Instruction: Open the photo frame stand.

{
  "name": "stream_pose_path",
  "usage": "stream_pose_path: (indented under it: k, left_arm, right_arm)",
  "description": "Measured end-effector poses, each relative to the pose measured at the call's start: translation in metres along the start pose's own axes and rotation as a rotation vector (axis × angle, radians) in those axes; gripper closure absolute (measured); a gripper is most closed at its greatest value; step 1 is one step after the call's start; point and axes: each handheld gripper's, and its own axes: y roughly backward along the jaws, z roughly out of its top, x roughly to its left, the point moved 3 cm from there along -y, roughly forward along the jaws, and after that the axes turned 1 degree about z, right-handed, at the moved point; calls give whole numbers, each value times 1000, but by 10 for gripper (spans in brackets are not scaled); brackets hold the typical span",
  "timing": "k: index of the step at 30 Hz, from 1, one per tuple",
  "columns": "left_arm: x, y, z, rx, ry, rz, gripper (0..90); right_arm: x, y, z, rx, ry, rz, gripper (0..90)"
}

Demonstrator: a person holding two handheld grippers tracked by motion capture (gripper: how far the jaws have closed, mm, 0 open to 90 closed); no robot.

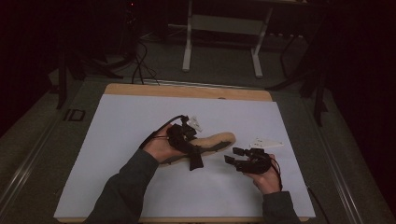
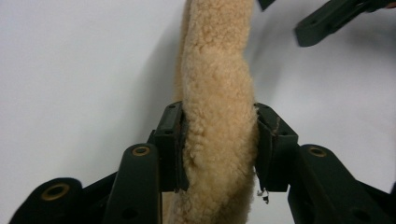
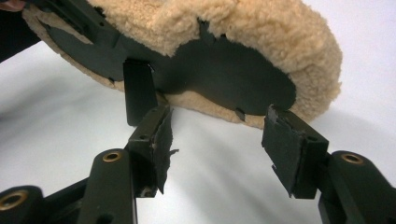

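Observation:
A tan fleece insole (image 1: 219,139) with a black underside (image 3: 224,79) is held tilted on its edge over the white sheet. My left gripper (image 1: 193,155) grips it near mid-length. In the left gripper view the fleece (image 2: 217,70) fills the gap between the two pads, and the left gripper (image 2: 218,140) is shut on it. My right gripper (image 1: 233,155) stands open just short of the insole's toe end. In the right gripper view the right gripper (image 3: 217,140) has nothing between its fingers, and the insole (image 3: 261,28) hangs above and beyond them.
A white sheet (image 1: 140,121) covers most of the wooden tabletop (image 1: 187,91). Beyond the far edge a pale table frame (image 1: 224,28) stands on the dark floor, with cables (image 1: 140,65) lying to its left.

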Motion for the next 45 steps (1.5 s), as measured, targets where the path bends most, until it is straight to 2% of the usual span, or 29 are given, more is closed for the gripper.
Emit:
stream_pose_path:
  k: [6, 13, 24, 37, 45]
  left_arm:
    - [-6, 0, -2, -10, 0, -12, 565]
    - [-7, 2, -3, -28, 16, -26, 538]
    - [-8, 8, -4, -60, 12, -6, 523]
    - [0, 27, -13, -163, 60, 22, 511]
    - [7, 42, -21, -208, 86, 70, 513]
  right_arm:
    - [2, -2, 0, 7, 4, 5, 419]
    - [2, -3, -1, 8, 4, 8, 418]
    - [7, -9, -1, 21, 22, 19, 418]
    - [4, -9, -3, 28, 12, 4, 427]
    - [3, -8, -3, 25, 13, 1, 427]
